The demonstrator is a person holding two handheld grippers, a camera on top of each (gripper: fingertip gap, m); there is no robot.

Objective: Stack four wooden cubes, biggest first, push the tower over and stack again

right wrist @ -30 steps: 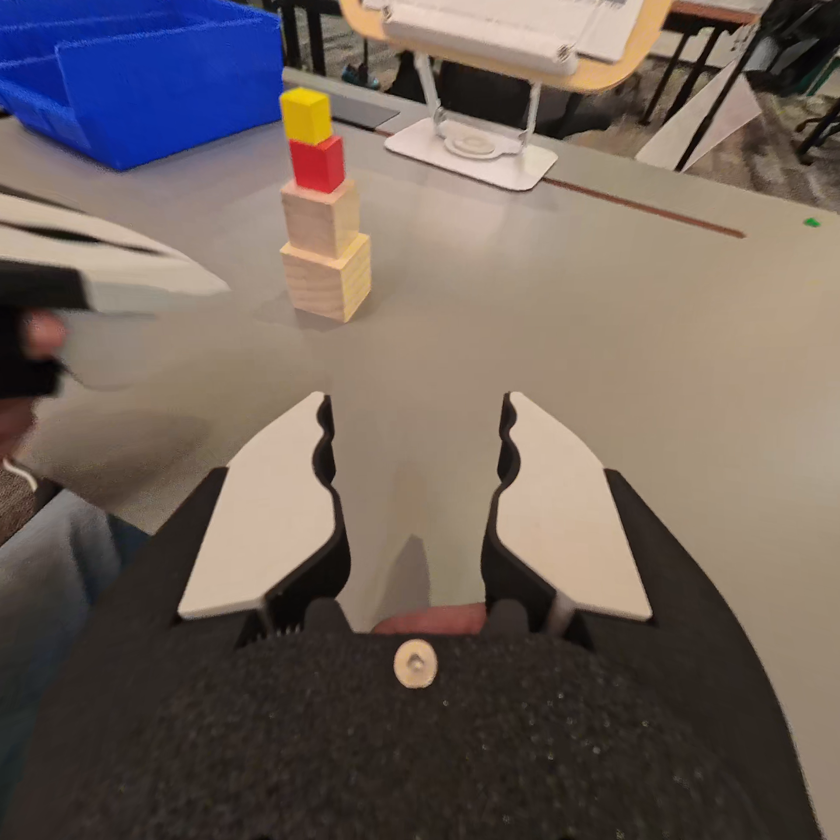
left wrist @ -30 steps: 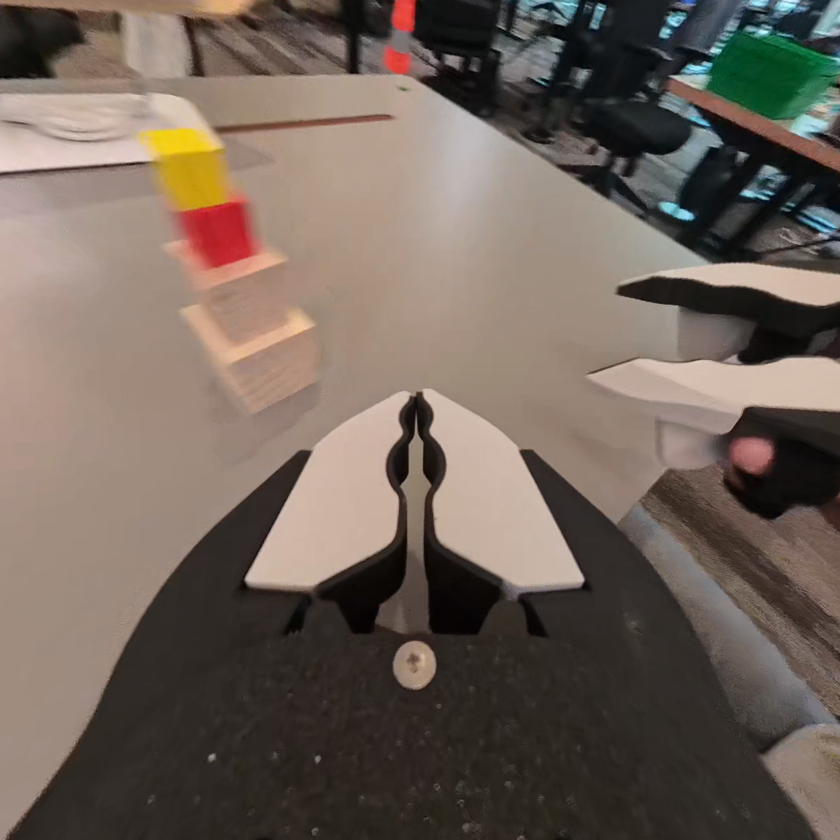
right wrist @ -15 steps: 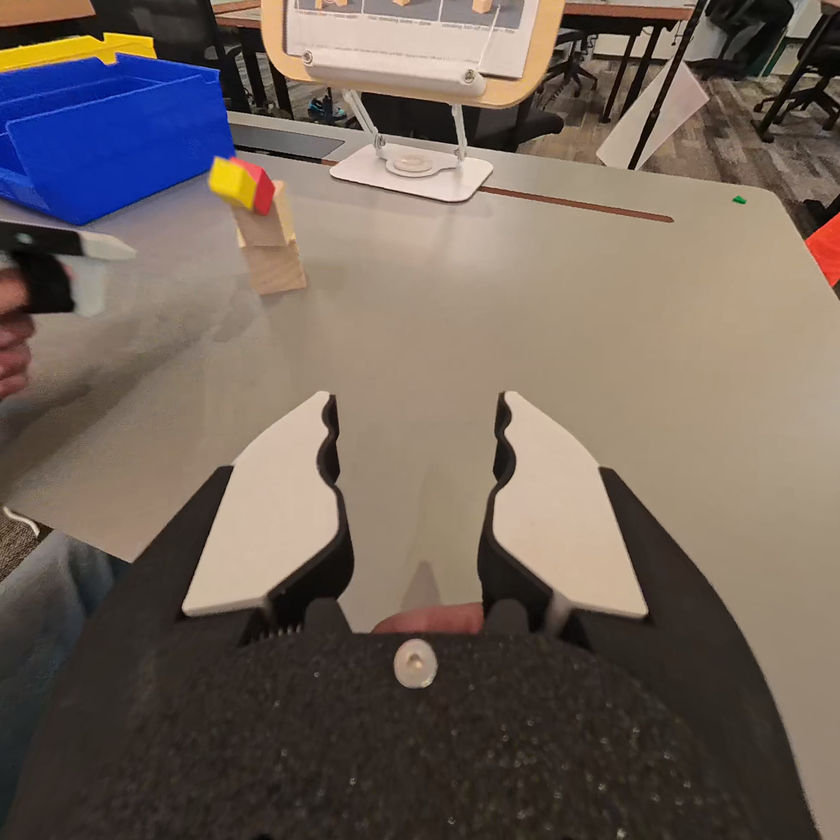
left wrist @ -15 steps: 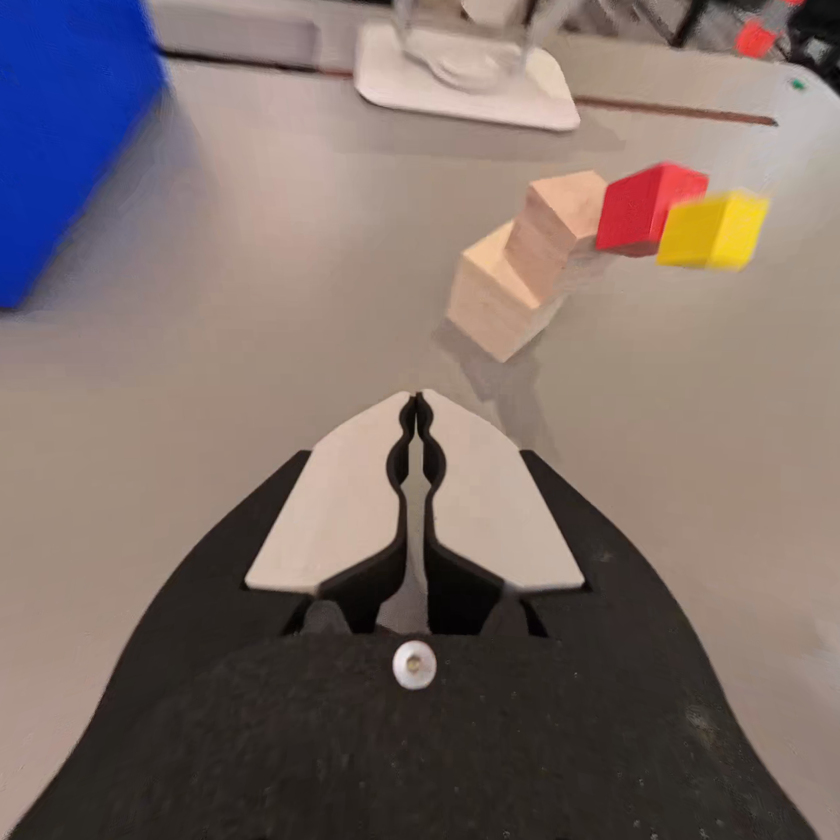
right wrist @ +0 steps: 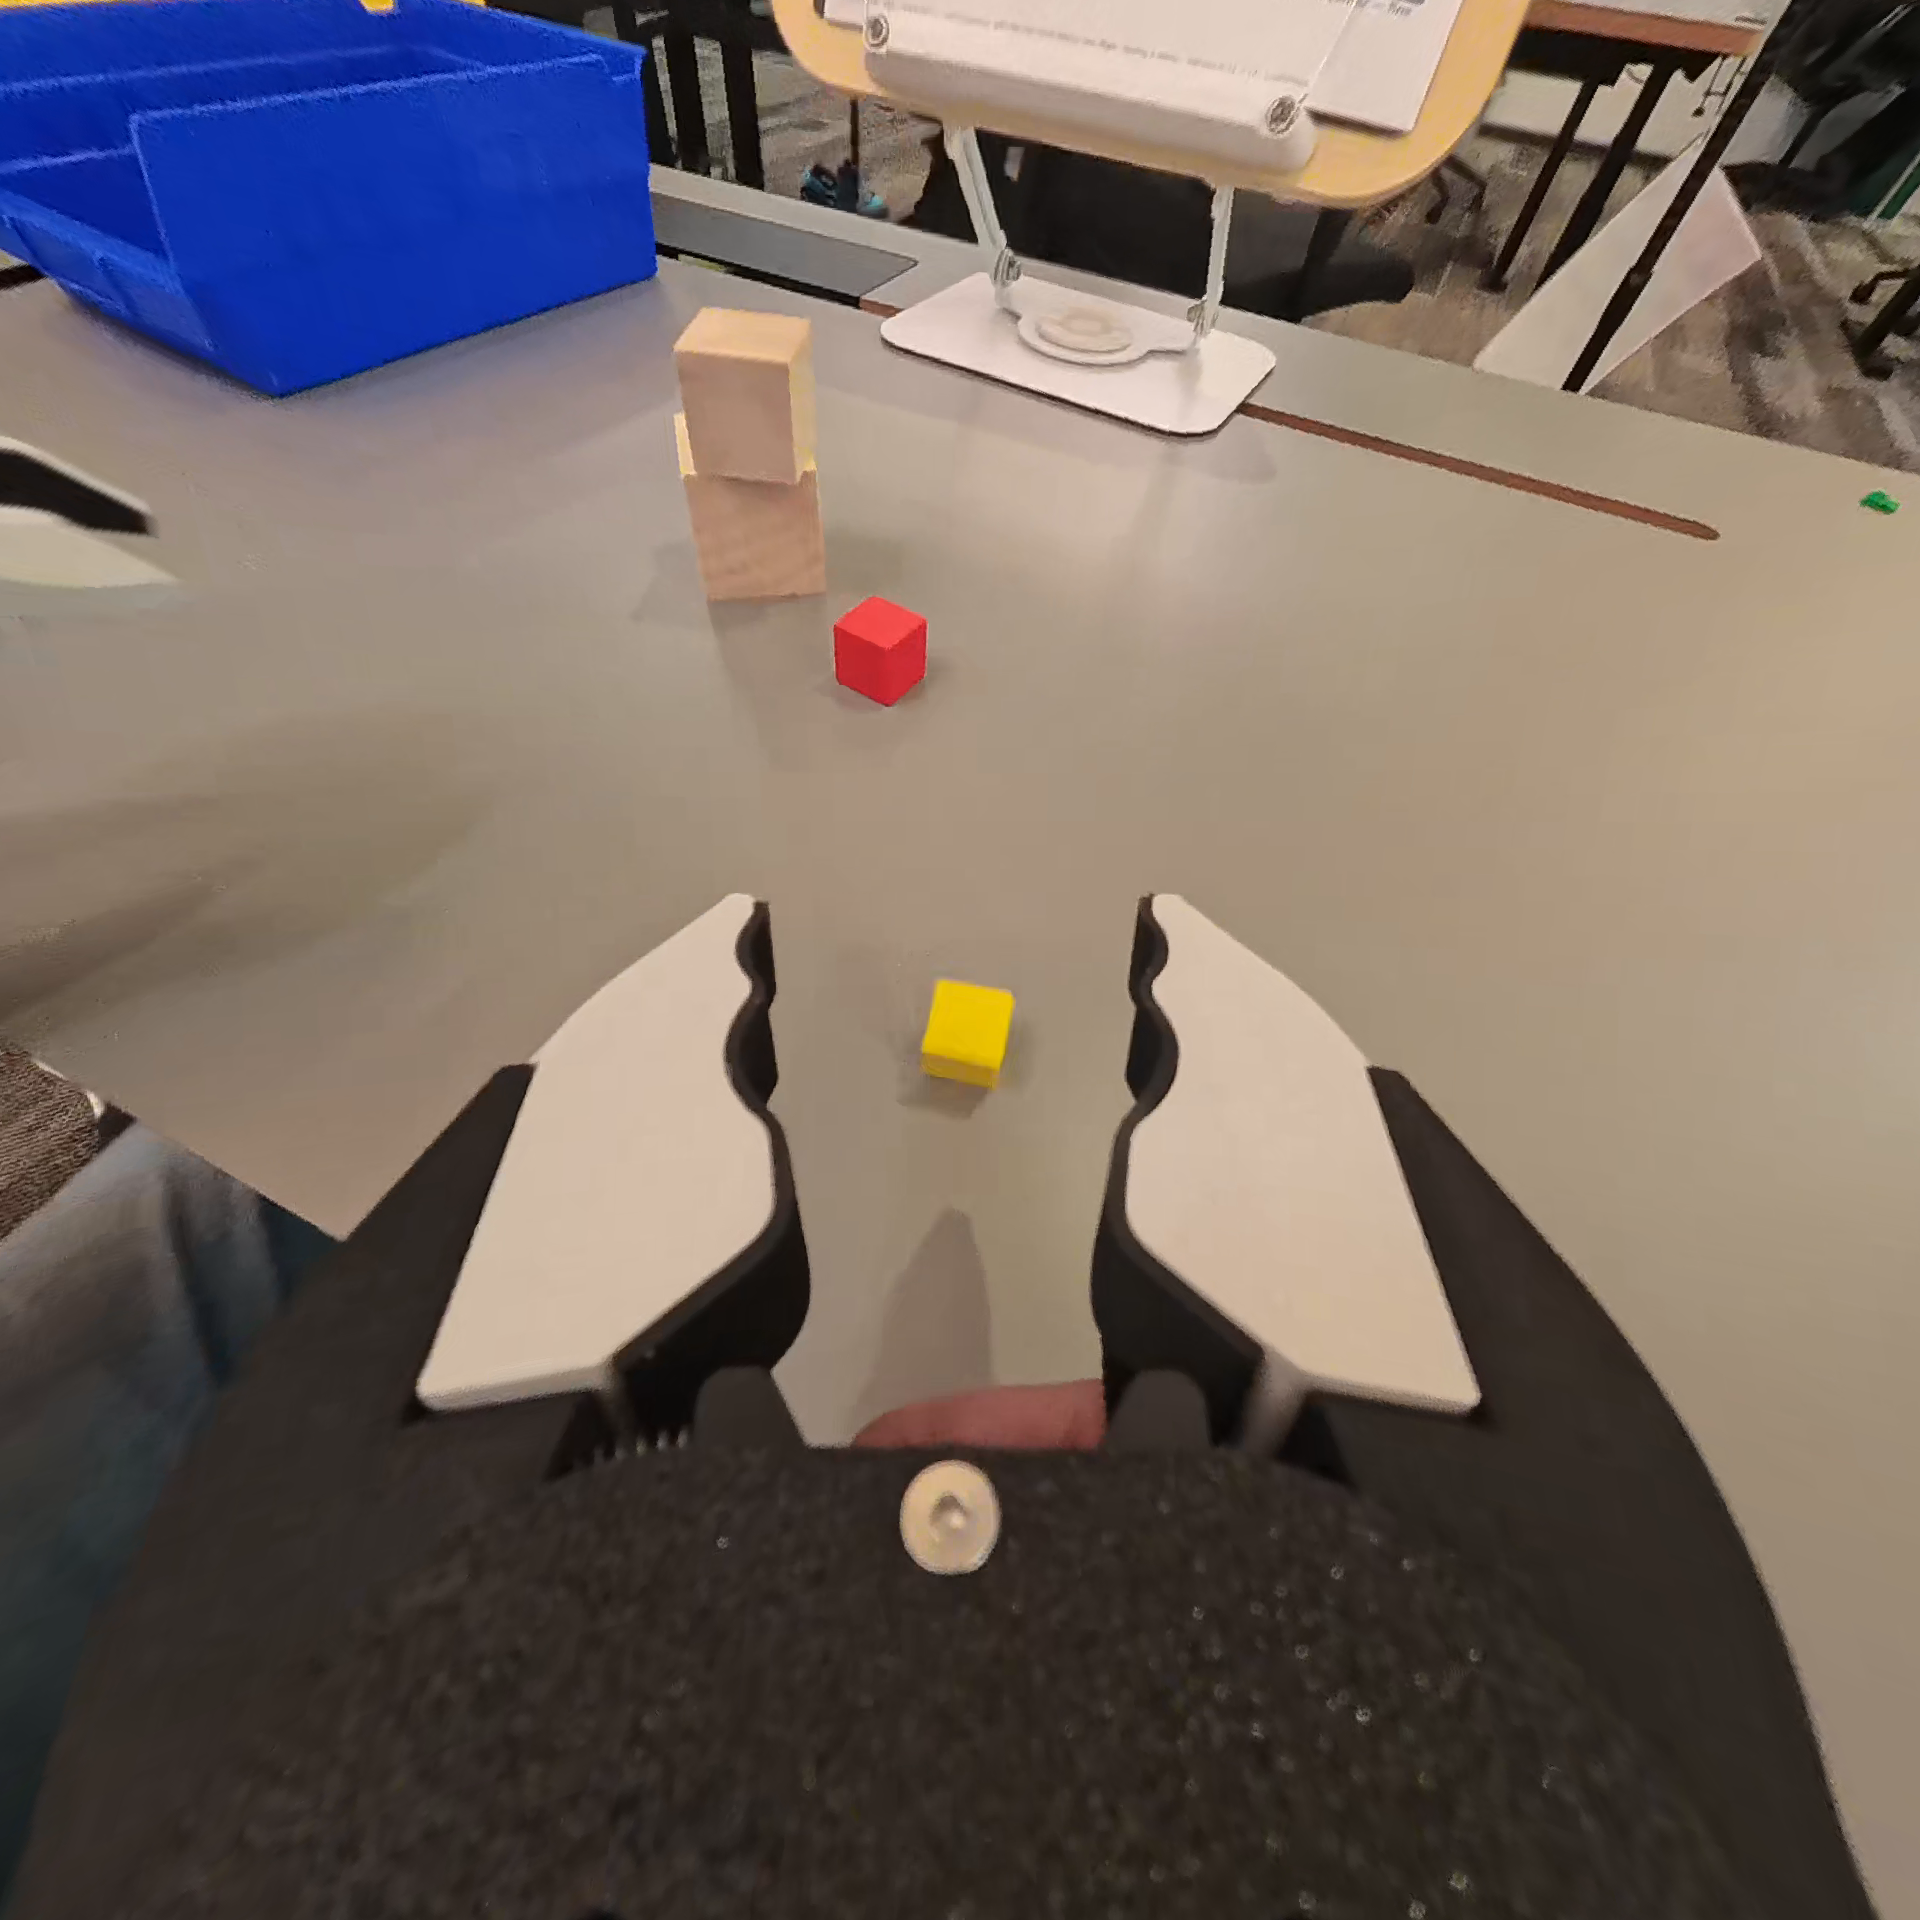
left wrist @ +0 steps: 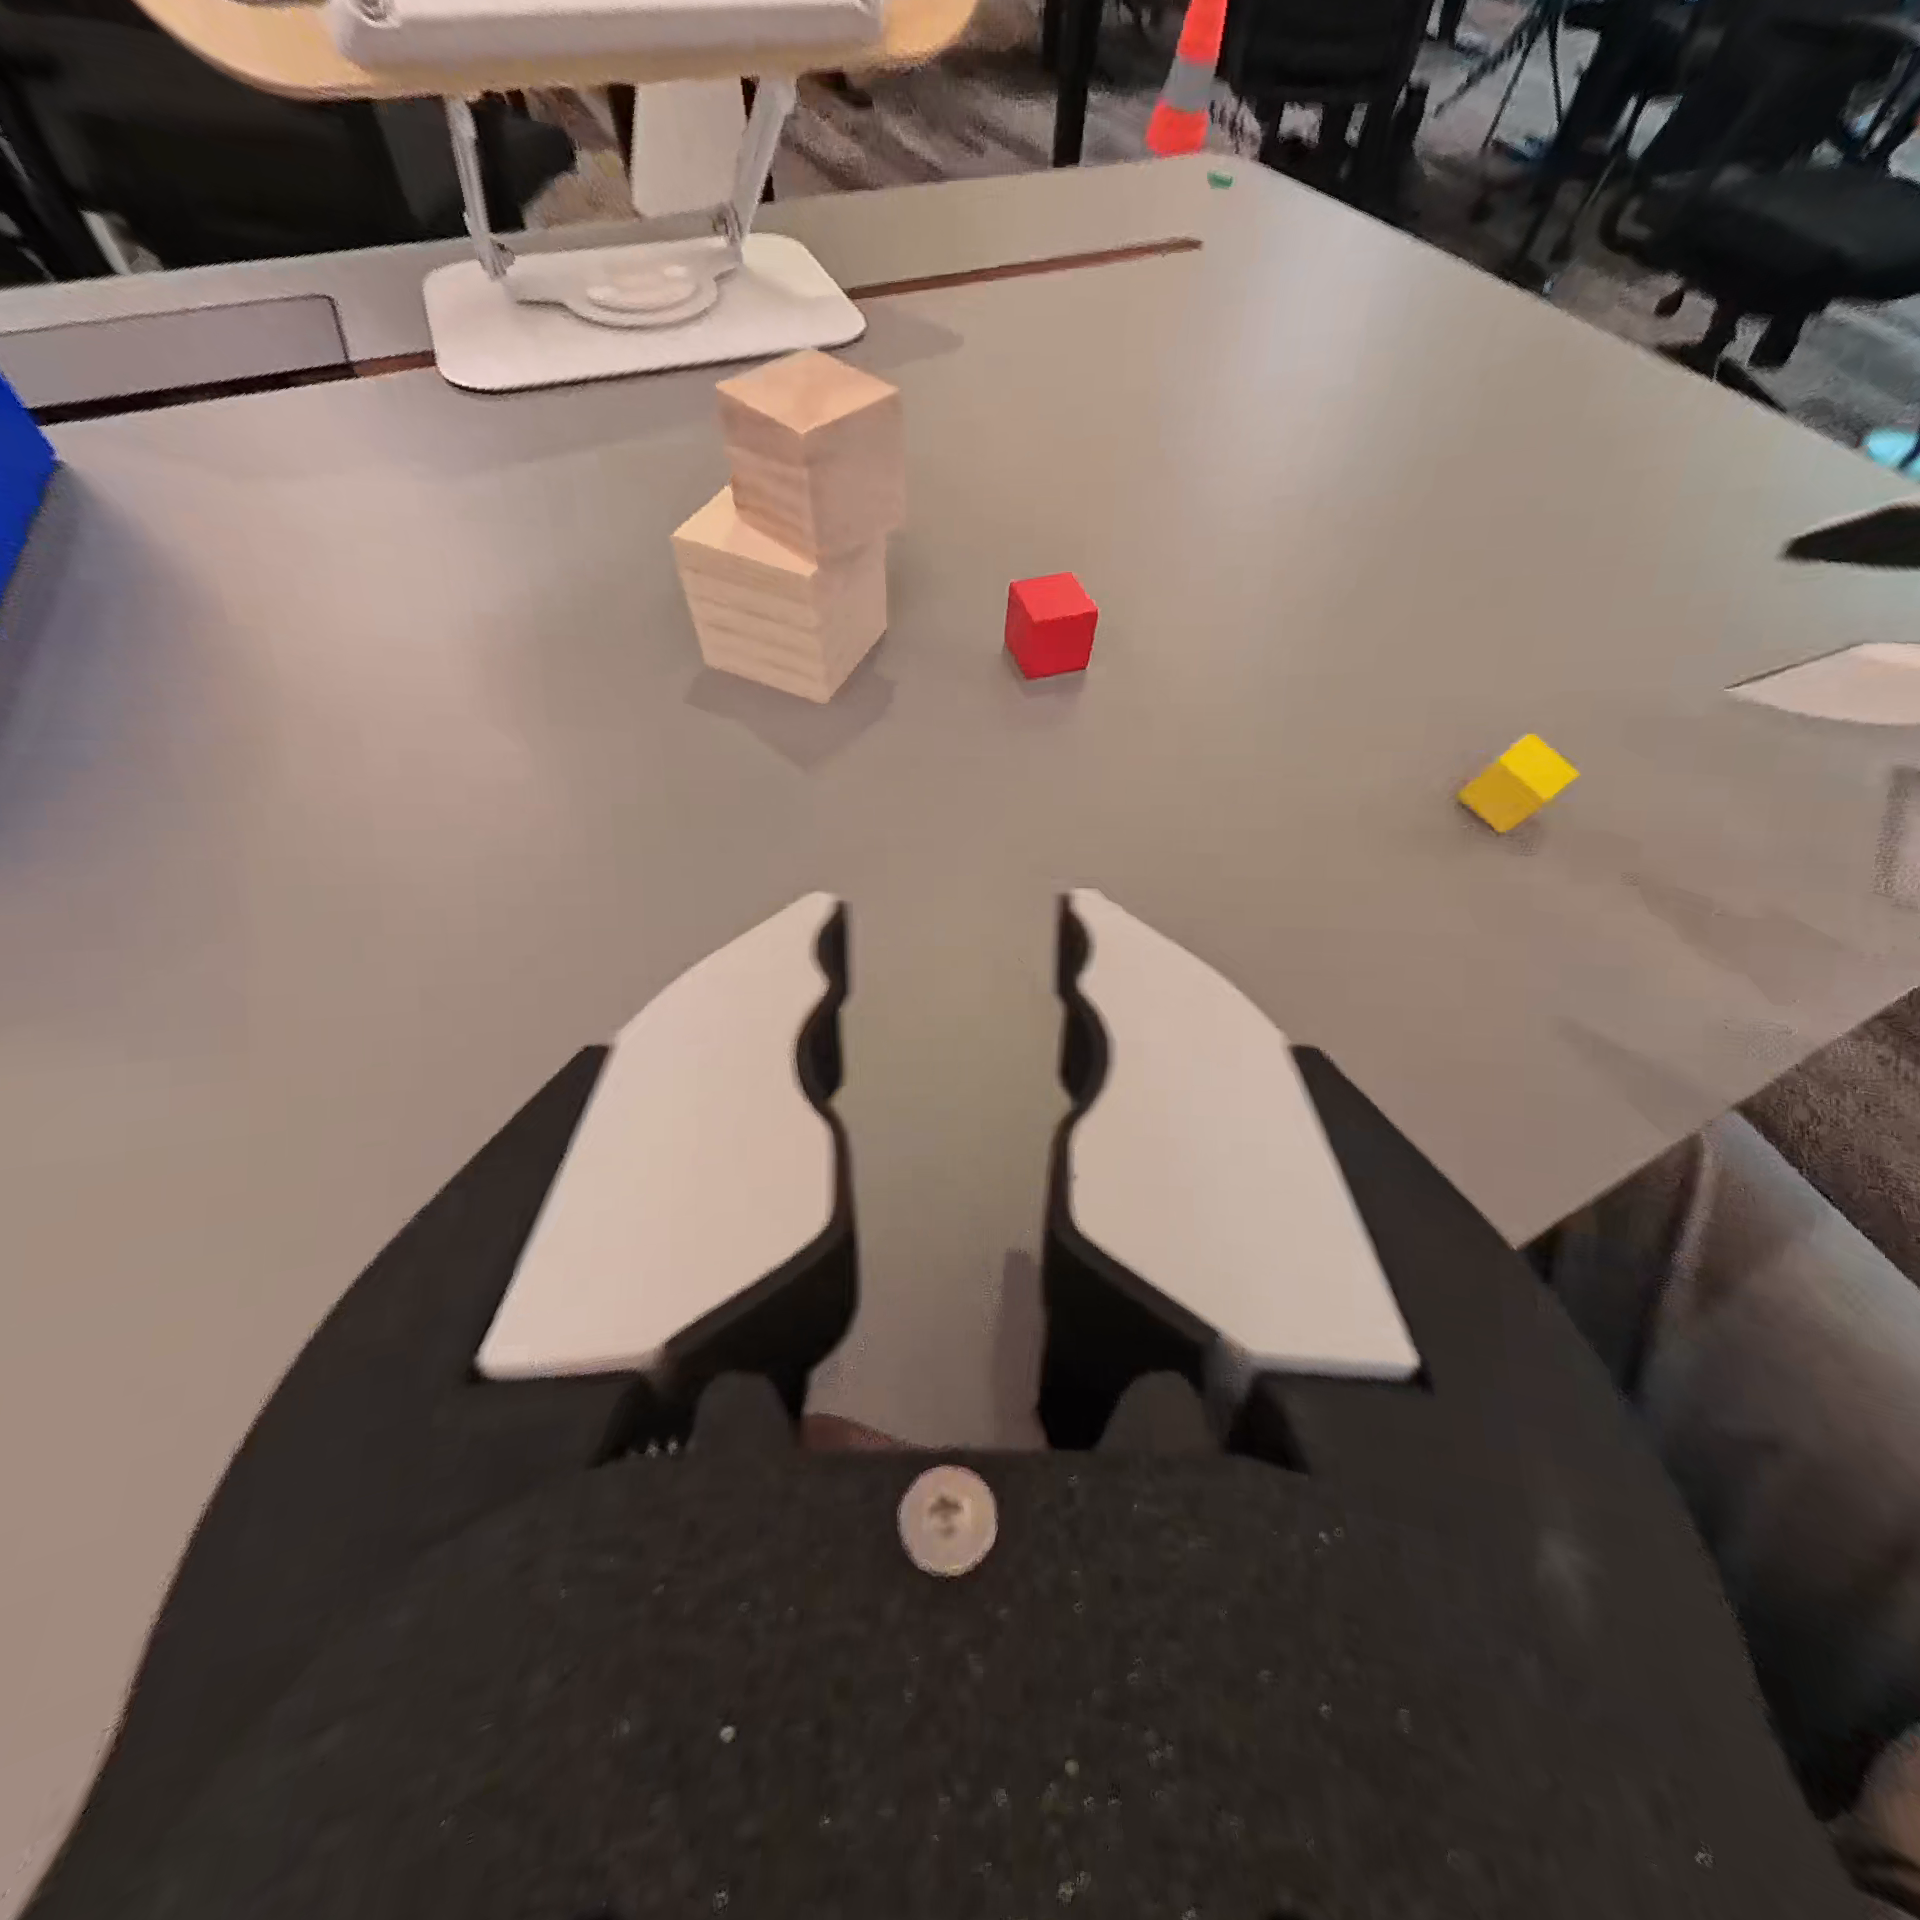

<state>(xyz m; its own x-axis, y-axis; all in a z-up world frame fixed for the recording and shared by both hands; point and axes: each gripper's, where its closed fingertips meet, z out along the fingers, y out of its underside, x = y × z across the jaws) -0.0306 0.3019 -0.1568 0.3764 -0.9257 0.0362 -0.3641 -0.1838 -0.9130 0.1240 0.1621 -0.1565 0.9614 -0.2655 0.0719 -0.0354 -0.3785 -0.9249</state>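
On the grey table (right wrist: pixel 1351 779), the smaller plain wooden cube (right wrist: pixel 743 395) sits skewed atop the larger plain wooden cube (right wrist: pixel 756 535), with the red cube (right wrist: pixel 879 650) just beside them at four o'clock. The yellow cube (right wrist: pixel 967 1033) lies well apart at six o'clock, framed by the right gripper (right wrist: pixel 951 914), whose jaws gape wide and empty. The left gripper (left wrist: pixel 948 909) is partly open and holds nothing.

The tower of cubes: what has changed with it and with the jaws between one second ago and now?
The red cube and yellow cube fell off the tower onto the table; yellow rolled farthest and now lies apart, before the right gripper. The left gripper, shut earlier, has opened its jaws. Unchanged: the smaller plain cube remains on the large plain cube, though now skewed; the right jaws stay open and empty.
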